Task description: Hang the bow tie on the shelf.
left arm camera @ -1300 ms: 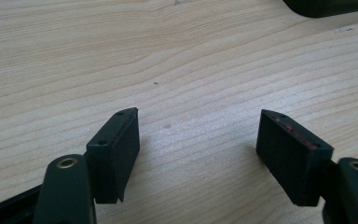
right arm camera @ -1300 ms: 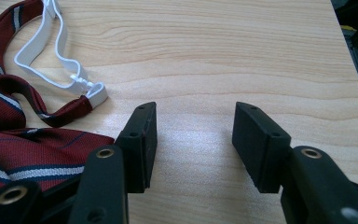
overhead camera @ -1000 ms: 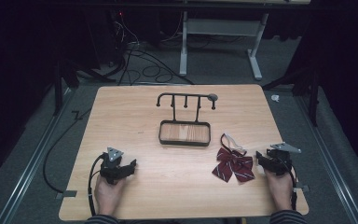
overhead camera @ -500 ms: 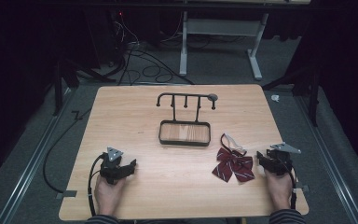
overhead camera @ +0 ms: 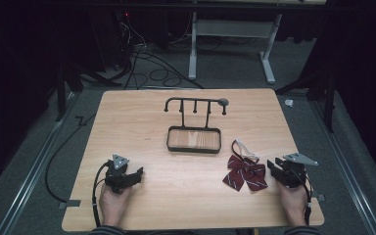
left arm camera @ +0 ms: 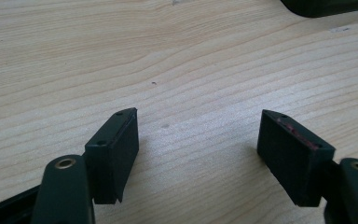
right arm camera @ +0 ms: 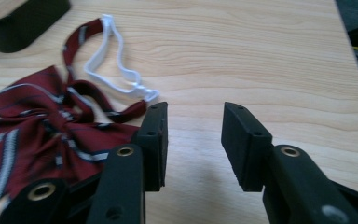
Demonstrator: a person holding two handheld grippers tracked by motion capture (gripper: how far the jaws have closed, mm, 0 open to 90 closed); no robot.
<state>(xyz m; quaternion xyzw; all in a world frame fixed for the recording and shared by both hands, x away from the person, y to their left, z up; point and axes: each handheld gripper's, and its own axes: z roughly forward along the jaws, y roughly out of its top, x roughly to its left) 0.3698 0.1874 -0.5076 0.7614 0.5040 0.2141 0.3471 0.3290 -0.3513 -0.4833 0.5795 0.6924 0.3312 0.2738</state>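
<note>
A dark red striped bow tie (overhead camera: 245, 173) with a white elastic loop (right arm camera: 121, 70) lies on the wooden table (overhead camera: 191, 196) at the front right. My right gripper (overhead camera: 275, 169) rests just right of it, open, nothing between its jaws; in the right gripper view (right arm camera: 192, 140) the bow tie (right arm camera: 42, 126) lies beside its left jaw. My left gripper (overhead camera: 136, 174) sits at the front left, open over bare wood (left arm camera: 198, 140). A black hook stand (overhead camera: 195, 105) with a wood-floored tray (overhead camera: 194, 139) stands mid-table.
The table's right edge (right arm camera: 349, 60) runs close to my right gripper. Cables (overhead camera: 142, 58) and a white desk frame (overhead camera: 235, 44) are on the floor beyond the far edge. A black cable (overhead camera: 96, 196) trails from my left gripper.
</note>
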